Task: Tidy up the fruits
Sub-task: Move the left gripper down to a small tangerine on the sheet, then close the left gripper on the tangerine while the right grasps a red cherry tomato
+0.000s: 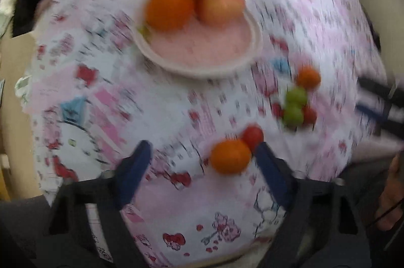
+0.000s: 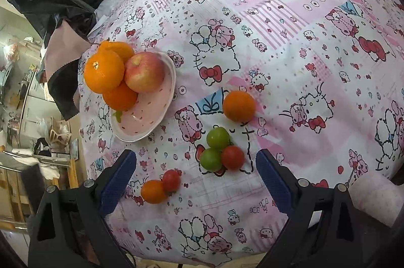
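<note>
Crowding pink plate (image 2: 161, 111), oranges (image 2: 104, 73), apple (image 2: 144, 72)

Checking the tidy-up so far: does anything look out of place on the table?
Yes. Six small fruits lie loose on the tablecloth instead of in the pink bowl: an orange, two green and a red clustered, plus a small orange touching another red.

printed cloth tablecloth (image 2: 277, 45), glossy plate (image 2: 161, 111)
</note>
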`<act>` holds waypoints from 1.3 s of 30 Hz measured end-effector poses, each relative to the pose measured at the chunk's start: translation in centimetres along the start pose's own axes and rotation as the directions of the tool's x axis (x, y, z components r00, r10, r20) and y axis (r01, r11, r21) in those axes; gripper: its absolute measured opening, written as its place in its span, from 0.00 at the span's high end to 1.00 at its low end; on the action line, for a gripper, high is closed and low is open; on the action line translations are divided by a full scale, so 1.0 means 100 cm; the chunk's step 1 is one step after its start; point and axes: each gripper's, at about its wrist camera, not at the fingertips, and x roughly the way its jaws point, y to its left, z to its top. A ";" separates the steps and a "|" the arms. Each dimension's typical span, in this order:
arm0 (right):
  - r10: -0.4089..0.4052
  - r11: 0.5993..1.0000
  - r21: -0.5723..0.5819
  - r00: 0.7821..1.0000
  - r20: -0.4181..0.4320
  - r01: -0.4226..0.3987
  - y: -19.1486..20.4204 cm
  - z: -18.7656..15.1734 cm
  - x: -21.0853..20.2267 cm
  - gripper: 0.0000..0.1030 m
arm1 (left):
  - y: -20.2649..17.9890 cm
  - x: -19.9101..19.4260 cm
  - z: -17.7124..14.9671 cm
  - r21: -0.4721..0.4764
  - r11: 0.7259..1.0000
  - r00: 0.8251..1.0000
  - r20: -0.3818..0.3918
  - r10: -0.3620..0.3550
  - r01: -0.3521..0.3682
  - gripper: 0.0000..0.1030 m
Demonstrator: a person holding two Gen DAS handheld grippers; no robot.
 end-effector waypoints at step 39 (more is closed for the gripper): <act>-0.180 0.982 0.007 0.958 -0.223 0.186 -0.031 0.002 0.073 0.61 | 0.012 -0.035 0.011 -0.027 0.999 0.991 0.127 -0.027 0.030 0.65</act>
